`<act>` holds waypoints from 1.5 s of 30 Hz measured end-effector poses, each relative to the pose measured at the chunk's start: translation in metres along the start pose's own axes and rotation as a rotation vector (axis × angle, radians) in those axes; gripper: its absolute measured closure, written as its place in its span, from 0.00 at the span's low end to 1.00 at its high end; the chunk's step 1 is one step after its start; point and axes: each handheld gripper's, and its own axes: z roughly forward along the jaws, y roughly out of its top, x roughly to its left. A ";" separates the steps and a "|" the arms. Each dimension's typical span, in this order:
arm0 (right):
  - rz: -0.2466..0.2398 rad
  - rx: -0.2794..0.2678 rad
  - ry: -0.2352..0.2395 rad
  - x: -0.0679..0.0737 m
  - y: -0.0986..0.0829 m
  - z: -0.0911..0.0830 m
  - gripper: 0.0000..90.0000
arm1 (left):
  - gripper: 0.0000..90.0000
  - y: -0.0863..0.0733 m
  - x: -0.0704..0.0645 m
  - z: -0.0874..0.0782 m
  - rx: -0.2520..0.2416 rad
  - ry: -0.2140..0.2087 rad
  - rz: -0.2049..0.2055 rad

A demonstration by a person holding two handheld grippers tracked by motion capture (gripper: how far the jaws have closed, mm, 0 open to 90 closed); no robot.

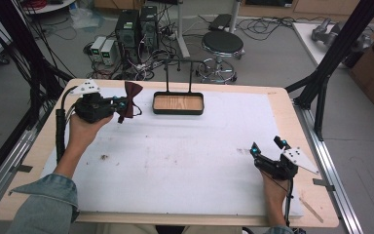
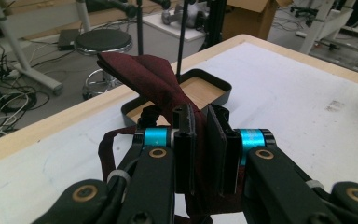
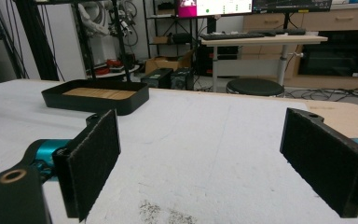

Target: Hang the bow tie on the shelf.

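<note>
Left claw (image 1: 118,104) is clenched on the dark red bow tie (image 1: 130,99), holding it up off the counter (image 1: 185,146) near the far left corner. In the left gripper view the jaws pinch the bow tie's (image 2: 161,81) middle, one wing fanning up past the left claw (image 2: 200,140), a strap loop hanging off to the side. Black tray (image 1: 178,103) with a wooden floor sits just beyond, at the counter's far edge (a thin black stand rises from it), apart from the bow tie. Right claw (image 1: 268,145) is released, jaws wide apart, nothing between them, resting low over the near right part of the counter, well apart from the bow tie. Right gripper view: both pads spread over white counter surface, tray (image 3: 95,99) farther off at left.
</note>
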 end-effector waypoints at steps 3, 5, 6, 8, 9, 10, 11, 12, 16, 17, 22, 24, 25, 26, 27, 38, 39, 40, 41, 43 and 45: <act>0.000 0.002 0.002 0.000 0.000 0.000 0.12 | 0.90 0.007 -0.002 0.007 0.010 0.006 0.023; -0.002 -0.001 0.000 0.000 0.000 0.001 0.13 | 0.90 0.011 -0.002 0.010 0.007 -0.002 0.029; -0.002 -0.001 0.000 0.000 0.000 0.001 0.13 | 0.90 0.013 -0.002 0.011 0.005 -0.006 0.032; -0.001 0.002 0.000 0.000 0.000 0.001 0.13 | 0.90 0.018 -0.002 0.015 0.006 -0.019 0.036; 0.000 0.002 0.000 0.000 0.000 0.001 0.13 | 0.90 0.020 -0.002 0.016 0.007 -0.022 0.038; 0.001 0.002 0.001 -0.001 0.000 0.001 0.13 | 0.90 0.022 -0.001 0.017 0.005 -0.027 0.037; 0.003 0.004 0.000 -0.001 0.000 0.001 0.13 | 0.90 0.024 0.000 0.020 0.001 -0.036 0.031; 0.003 0.004 0.002 -0.001 0.000 0.001 0.13 | 0.90 0.026 0.002 0.021 0.004 -0.041 0.033; 0.000 0.002 0.002 0.000 0.000 0.001 0.13 | 0.90 0.035 0.003 0.027 0.003 -0.043 0.034; -0.001 0.002 0.002 0.000 0.000 0.001 0.13 | 0.90 0.037 0.003 0.029 -0.003 -0.044 0.035; 0.007 0.005 0.003 -0.001 0.000 0.001 0.13 | 0.90 0.046 0.003 0.035 0.006 -0.067 0.050; 0.002 0.003 0.004 -0.001 0.000 0.001 0.13 | 0.90 0.049 0.004 0.038 0.002 -0.078 0.051; 0.002 0.003 0.003 -0.001 0.000 0.001 0.13 | 0.90 0.050 0.004 0.040 -0.002 -0.084 0.050; 0.002 0.003 0.003 -0.001 0.000 0.001 0.13 | 0.90 0.051 0.004 0.041 -0.004 -0.088 0.048; 0.006 0.005 0.002 -0.001 0.000 0.001 0.13 | 0.90 0.053 0.004 0.043 -0.004 -0.093 0.048; 0.009 0.004 0.002 -0.002 -0.001 0.002 0.13 | 0.90 0.072 0.013 0.064 0.025 -0.103 0.051; 0.009 0.004 0.002 -0.002 -0.001 0.002 0.13 | 0.90 0.072 0.013 0.066 0.030 -0.108 0.050; 0.010 0.004 0.003 -0.002 -0.001 0.002 0.13 | 0.90 0.073 0.014 0.068 0.033 -0.108 0.051; 0.010 0.004 0.003 -0.002 -0.001 0.002 0.13 | 0.90 0.073 0.015 0.070 0.032 -0.117 0.043; 0.008 0.004 0.004 -0.002 -0.001 0.002 0.13 | 0.90 0.074 0.017 0.073 0.025 -0.131 0.040; 0.009 0.004 0.004 -0.002 -0.001 0.002 0.13 | 0.90 0.074 0.020 0.077 0.030 -0.137 0.034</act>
